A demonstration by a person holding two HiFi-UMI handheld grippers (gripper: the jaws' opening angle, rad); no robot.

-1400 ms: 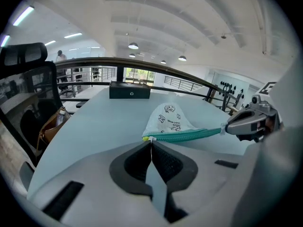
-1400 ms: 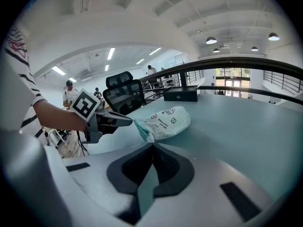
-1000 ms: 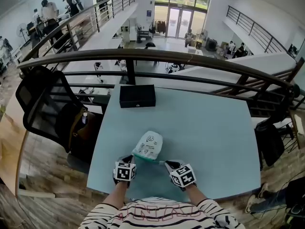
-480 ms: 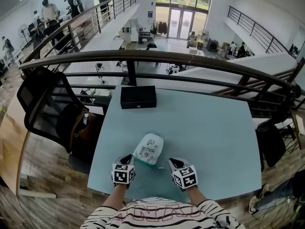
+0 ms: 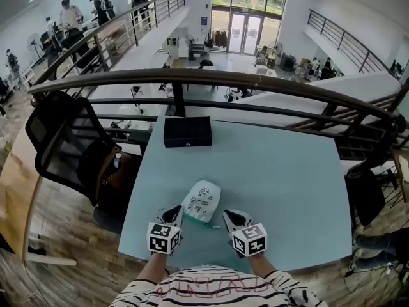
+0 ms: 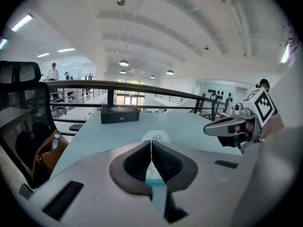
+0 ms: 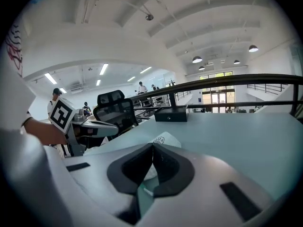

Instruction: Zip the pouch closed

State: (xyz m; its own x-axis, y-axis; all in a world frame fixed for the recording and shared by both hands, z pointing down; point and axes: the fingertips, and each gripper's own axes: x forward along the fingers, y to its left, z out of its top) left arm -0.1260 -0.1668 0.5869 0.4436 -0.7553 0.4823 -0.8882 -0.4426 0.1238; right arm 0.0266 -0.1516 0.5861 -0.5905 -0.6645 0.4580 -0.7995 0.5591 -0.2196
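Observation:
The pouch [image 5: 202, 201] is white with small printed drawings and a teal near edge. It lies flat on the pale blue table [image 5: 281, 171], just beyond both grippers. My left gripper [image 5: 172, 213] hovers at its near left corner, shut with nothing between the jaws. To the pouch's near right my right gripper [image 5: 228, 217] is likewise shut and empty. In the left gripper view the pouch [image 6: 154, 137] shows past the closed left gripper [image 6: 151, 143], with the right gripper [image 6: 213, 129] alongside. The right gripper view has the pouch [image 7: 163, 139] beyond the closed right gripper [image 7: 152, 145] and the left gripper [image 7: 111, 128].
A black box [image 5: 187, 132] sits at the table's far edge, below a dark curved railing [image 5: 211, 75]. A black mesh chair [image 5: 64, 139] with a brown bag [image 5: 112, 171] stands left of the table. The table's front edge runs right under my grippers.
Both grippers have lifted off the table and drawn slightly back from the pouch's near edge. They stay shut. The pouch has not moved.

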